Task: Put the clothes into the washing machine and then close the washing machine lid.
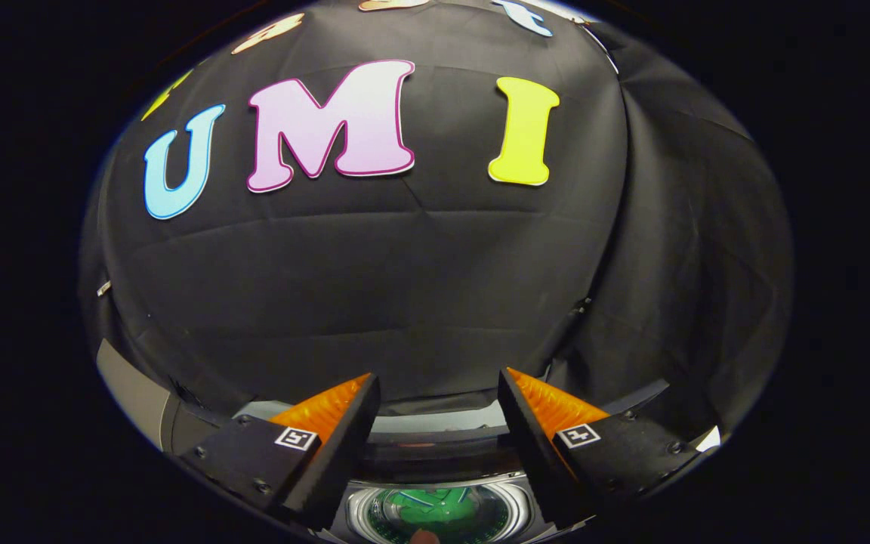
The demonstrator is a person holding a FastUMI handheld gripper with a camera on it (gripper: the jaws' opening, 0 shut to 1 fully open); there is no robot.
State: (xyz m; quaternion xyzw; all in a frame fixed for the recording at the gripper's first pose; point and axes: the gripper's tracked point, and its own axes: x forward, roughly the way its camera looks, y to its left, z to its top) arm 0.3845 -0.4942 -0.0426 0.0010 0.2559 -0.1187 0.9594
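My gripper (439,375) is open, its fingers spread wide with nothing between them, pointing at the booth wall. Low between the fingers lies the top of the washing machine (435,423). Its round drum opening (363,514) has a shiny ring. Something green (442,512), likely clothing, lies inside the drum. A dark band (435,455), perhaps the lid, crosses just behind the opening; whether it stands up or lies flat I cannot tell.
The black cloth wall (420,287) rises close behind the machine and folds into a corner on the right (677,264). A grey edge of the machine (129,393) curves off to the left of the fingers.
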